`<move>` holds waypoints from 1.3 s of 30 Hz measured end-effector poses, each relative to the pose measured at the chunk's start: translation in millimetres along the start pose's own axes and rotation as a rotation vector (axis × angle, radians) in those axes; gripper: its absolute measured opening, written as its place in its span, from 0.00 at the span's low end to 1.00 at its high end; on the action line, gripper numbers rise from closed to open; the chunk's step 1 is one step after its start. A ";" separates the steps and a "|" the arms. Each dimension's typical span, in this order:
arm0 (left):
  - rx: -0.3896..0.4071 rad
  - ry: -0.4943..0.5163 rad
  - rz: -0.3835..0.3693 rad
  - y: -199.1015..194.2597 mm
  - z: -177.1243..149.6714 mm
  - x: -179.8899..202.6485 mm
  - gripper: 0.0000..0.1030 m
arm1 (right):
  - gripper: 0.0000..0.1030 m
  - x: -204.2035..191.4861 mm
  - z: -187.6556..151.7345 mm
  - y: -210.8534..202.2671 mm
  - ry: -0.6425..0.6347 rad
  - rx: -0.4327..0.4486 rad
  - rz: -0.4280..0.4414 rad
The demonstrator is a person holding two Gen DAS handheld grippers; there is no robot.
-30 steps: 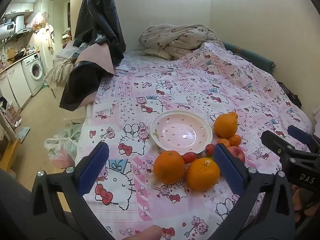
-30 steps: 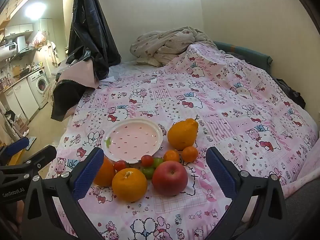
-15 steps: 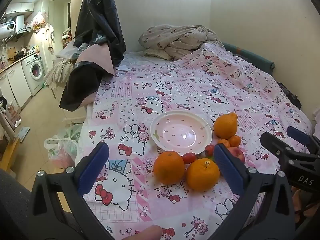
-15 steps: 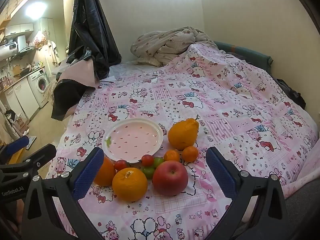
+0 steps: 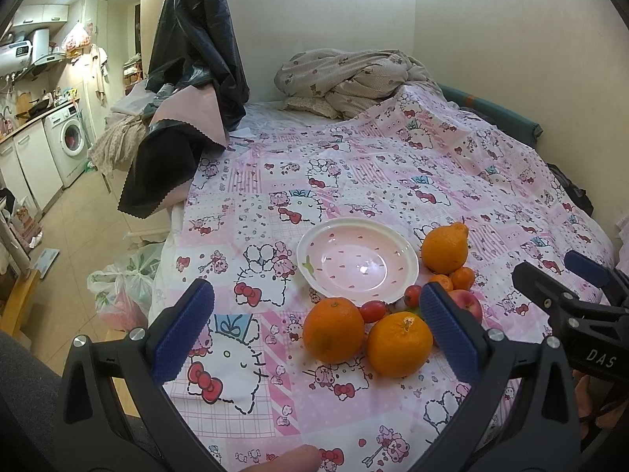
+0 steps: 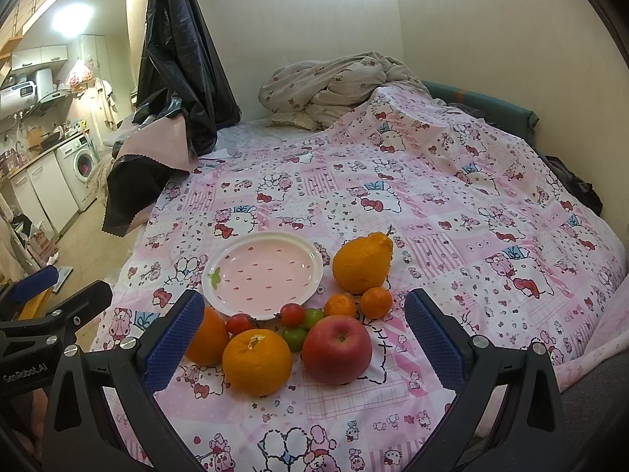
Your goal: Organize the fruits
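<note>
My left tool is spread wide and holds nothing. My right tool is spread wide too, with nothing in it. Both hang over the bed. The pink plate has no fruit on it. The fruit sits on the bed by the plate. The big bumpy orange is at 3 o'clock from the plate. The red apple is at 5 o'clock. A round orange is at 6 o'clock, touching no tool.
</note>
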State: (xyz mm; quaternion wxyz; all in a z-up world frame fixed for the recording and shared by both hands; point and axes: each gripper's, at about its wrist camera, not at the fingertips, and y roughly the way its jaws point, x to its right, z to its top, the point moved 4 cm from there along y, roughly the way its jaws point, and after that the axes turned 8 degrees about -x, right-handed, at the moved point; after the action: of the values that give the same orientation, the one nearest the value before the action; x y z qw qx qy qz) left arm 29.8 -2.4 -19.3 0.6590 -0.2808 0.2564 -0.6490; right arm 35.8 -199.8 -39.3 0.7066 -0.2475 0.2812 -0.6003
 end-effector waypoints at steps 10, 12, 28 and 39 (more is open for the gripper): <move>-0.001 -0.001 0.000 0.1 0.0 -0.1 1.00 | 1.00 -1.3 -0.8 0.0 0.000 0.000 0.001; -0.001 -0.001 0.000 0.0 0.1 -0.2 1.00 | 1.00 -1.5 -0.9 0.1 -0.001 0.000 0.001; -0.003 -0.004 0.000 2.6 -0.5 -4.5 1.00 | 1.00 -5.0 -1.4 0.8 0.004 -0.003 0.000; -0.004 -0.003 -0.001 1.6 -0.4 -6.1 1.00 | 1.00 -2.8 -1.3 1.4 0.004 -0.003 -0.001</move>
State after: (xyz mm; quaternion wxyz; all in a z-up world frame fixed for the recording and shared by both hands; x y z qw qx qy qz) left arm 30.5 3.7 -20.9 0.6586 -0.2829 0.2565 -0.6484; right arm 35.5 -196.8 -41.0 0.7055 -0.2473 0.2833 -0.6007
